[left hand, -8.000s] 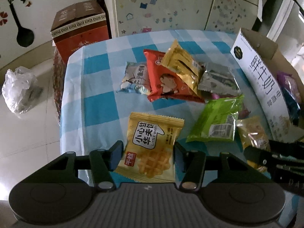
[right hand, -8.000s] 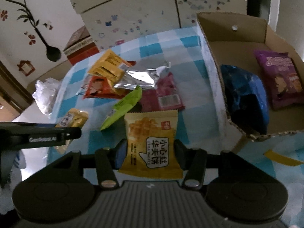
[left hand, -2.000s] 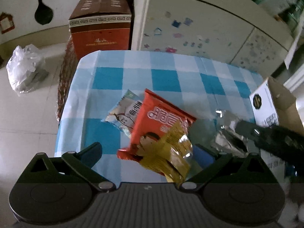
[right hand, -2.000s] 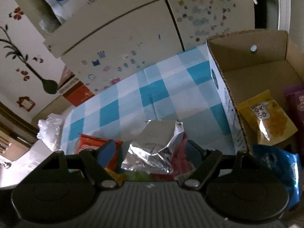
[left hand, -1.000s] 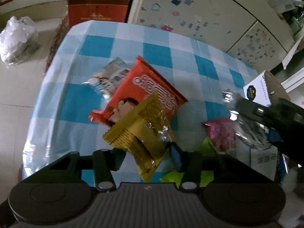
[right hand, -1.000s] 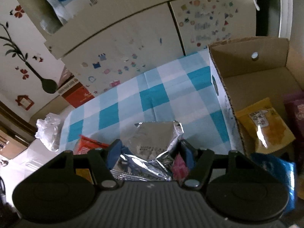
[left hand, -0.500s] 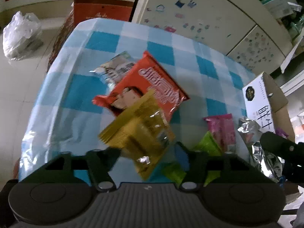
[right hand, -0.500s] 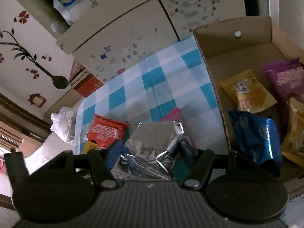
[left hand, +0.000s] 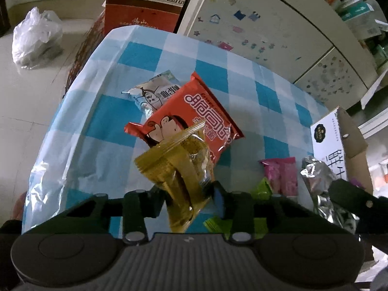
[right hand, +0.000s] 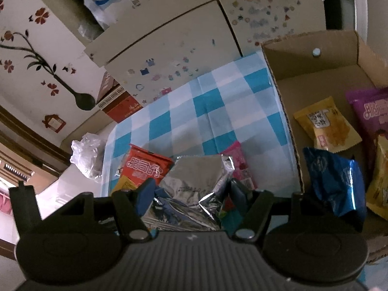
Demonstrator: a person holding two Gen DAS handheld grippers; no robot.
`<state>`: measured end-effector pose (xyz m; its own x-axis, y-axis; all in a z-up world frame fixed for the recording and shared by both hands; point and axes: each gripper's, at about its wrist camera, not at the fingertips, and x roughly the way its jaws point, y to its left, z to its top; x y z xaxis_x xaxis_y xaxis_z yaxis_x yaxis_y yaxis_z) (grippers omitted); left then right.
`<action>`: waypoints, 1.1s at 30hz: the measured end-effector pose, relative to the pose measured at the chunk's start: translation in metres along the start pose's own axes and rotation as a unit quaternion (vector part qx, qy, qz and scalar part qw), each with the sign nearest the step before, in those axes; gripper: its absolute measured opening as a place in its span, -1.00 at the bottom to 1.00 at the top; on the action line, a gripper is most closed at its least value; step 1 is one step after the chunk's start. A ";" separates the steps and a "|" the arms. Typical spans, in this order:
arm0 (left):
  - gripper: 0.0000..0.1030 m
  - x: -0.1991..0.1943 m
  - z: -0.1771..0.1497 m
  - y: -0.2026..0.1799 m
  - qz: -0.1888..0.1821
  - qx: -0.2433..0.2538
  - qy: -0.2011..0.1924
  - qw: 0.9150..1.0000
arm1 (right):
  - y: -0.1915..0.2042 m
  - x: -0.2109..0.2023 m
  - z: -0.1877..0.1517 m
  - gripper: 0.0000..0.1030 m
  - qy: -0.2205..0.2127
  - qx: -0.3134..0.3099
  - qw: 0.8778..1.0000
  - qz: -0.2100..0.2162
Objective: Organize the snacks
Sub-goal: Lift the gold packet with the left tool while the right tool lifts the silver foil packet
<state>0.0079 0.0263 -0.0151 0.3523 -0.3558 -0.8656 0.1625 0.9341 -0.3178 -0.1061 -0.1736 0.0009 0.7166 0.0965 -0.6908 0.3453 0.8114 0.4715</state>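
My left gripper (left hand: 188, 195) is shut on a gold snack packet (left hand: 179, 169) and holds it above the blue checked tablecloth (left hand: 109, 121). My right gripper (right hand: 191, 194) is shut on a silver foil packet (right hand: 196, 181), also seen in the left wrist view (left hand: 320, 184), held just left of the open cardboard box (right hand: 291, 133). On the cloth lie an orange-red packet (left hand: 194, 106), a grey-blue packet (left hand: 152, 92), a pink packet (left hand: 281, 174) and a green packet (left hand: 262, 189). Inside the box lie a yellow waffle packet (right hand: 325, 126), a blue packet (right hand: 337, 177) and a purple packet (right hand: 371, 111).
A pale cabinet with stickers (right hand: 194, 48) stands behind the table. A red-brown carton (left hand: 145, 7) and a white plastic bag (left hand: 34, 36) sit on the floor at the table's far left. The box's white printed wall (left hand: 329, 145) stands at the table's right.
Both grippers have lifted their packets higher off the cloth. The right gripper with the foil packet has drawn nearer the box, so more of the box's inside shows.
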 end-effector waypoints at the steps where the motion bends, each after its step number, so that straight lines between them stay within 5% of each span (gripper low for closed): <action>1: -0.18 -0.002 0.000 -0.001 -0.001 0.001 -0.002 1.000 | 0.000 0.000 0.000 0.31 -0.001 -0.002 1.000 -0.001; 15: -0.30 -0.015 0.002 -0.005 -0.024 -0.006 -0.010 1.000 | 0.003 0.002 -0.001 0.31 0.003 -0.011 1.000 0.001; 24: -0.14 0.008 0.008 -0.006 -0.016 -0.016 -0.017 1.000 | 0.004 0.003 -0.001 0.31 0.005 -0.014 1.000 0.003; 28: -0.42 0.000 0.004 -0.010 -0.019 -0.014 -0.016 1.000 | 0.003 0.002 0.000 0.31 0.002 -0.012 1.000 0.000; 33: -0.48 -0.019 0.000 -0.015 -0.027 0.000 -0.025 0.999 | 0.004 -0.002 0.001 0.31 -0.005 -0.012 1.000 0.002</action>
<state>-0.0015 0.0194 0.0059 0.3888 -0.4073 -0.8264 0.1827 0.9133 -0.3641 -0.1053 -0.1714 0.0046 0.7246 0.0935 -0.6828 0.3285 0.8242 0.4613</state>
